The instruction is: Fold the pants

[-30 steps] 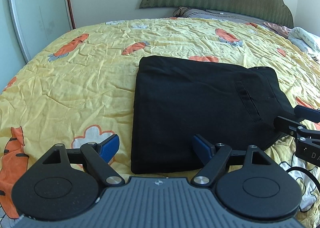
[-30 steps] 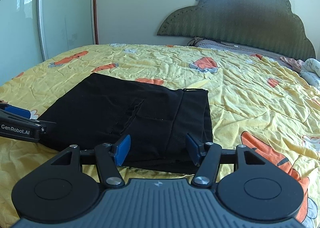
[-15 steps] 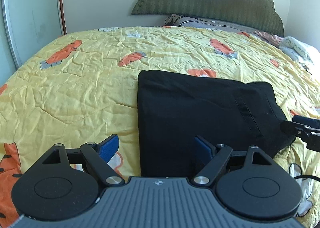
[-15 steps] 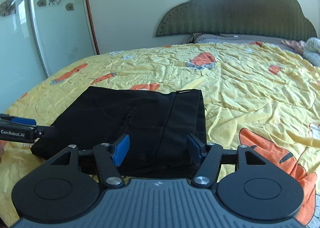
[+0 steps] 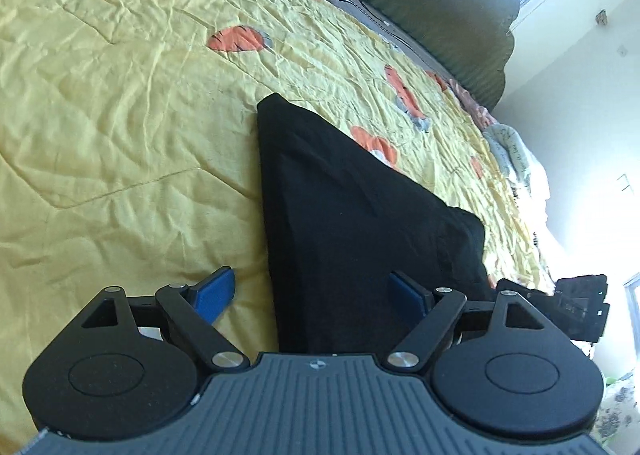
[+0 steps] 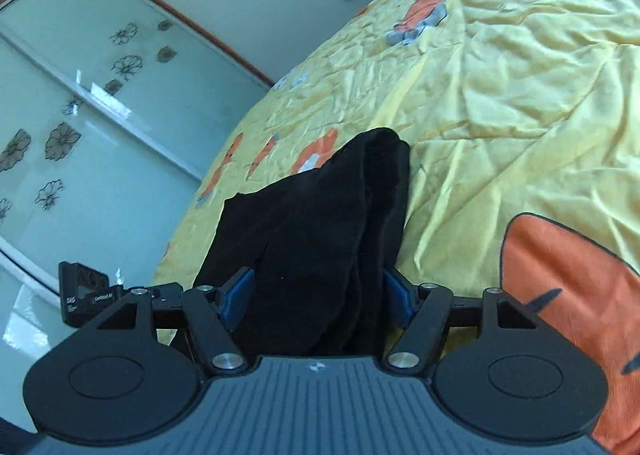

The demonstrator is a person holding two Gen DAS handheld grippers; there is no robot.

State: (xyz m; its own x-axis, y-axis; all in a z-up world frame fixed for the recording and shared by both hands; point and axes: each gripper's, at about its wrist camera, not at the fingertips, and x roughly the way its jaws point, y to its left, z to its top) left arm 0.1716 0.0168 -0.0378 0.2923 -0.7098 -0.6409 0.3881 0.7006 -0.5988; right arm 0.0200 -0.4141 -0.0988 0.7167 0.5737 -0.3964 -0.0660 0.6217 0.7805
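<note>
Nearest, the left gripper (image 5: 310, 297) is spread wide over one side edge of the folded black pants (image 5: 360, 223). The right gripper (image 6: 316, 295) has just been opening, with cloth between its pads (not squeezed, I think). The pants lie on the yellow bed cover (image 5: 120, 115), near its front edge. Next: pinch both ends and fold again.

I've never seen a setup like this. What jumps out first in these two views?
The folded black pants stand out, lying dark on a bright yellow bedspread printed with orange carrots. Blue-padded grippers frame them: the left gripper straddles one edge, the right gripper has bunched fabric between its pads. A green headboard rises behind.
</note>
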